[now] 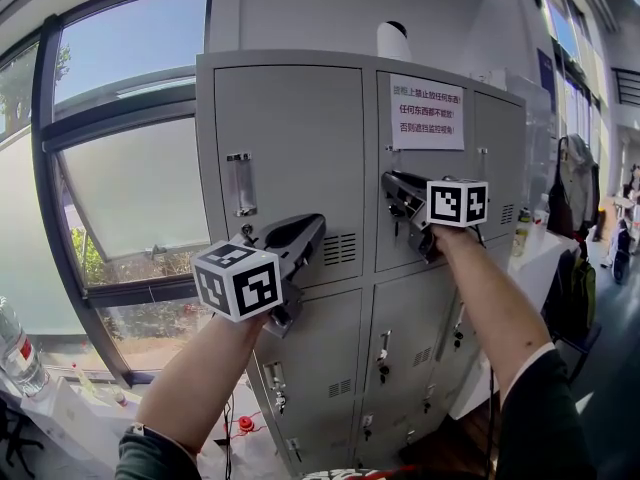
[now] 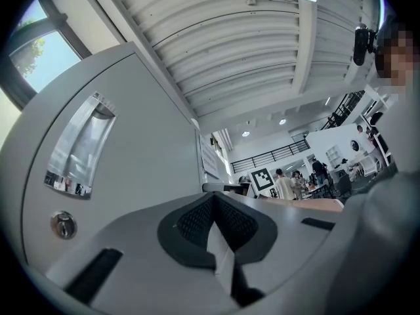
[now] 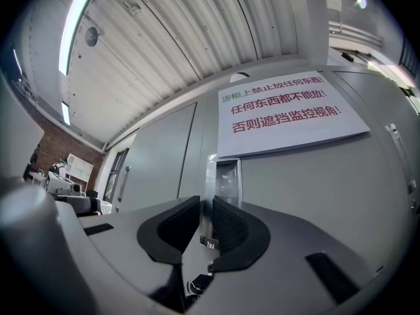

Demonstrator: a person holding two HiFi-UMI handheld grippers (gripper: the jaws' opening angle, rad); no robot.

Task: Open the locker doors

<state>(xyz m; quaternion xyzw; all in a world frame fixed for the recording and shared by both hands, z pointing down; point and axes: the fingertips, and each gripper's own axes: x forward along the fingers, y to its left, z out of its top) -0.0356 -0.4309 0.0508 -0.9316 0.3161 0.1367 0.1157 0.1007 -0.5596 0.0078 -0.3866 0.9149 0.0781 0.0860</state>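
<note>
Locker doors [image 1: 290, 138] shut | left gripper [image 2: 211, 199] jaws together, empty | right gripper [image 3: 205, 205] pinching upper-middle handle [image 3: 224, 174]

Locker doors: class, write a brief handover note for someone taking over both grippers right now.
Left gripper: shut, empty, close to the top-left door.
Right gripper: closed on the handle of the top-middle door; the grip looks made.
Done: handle taken; every door in view is shut.
Left: pull the top-middle door open, then probably the top-left door and the rest.
</note>
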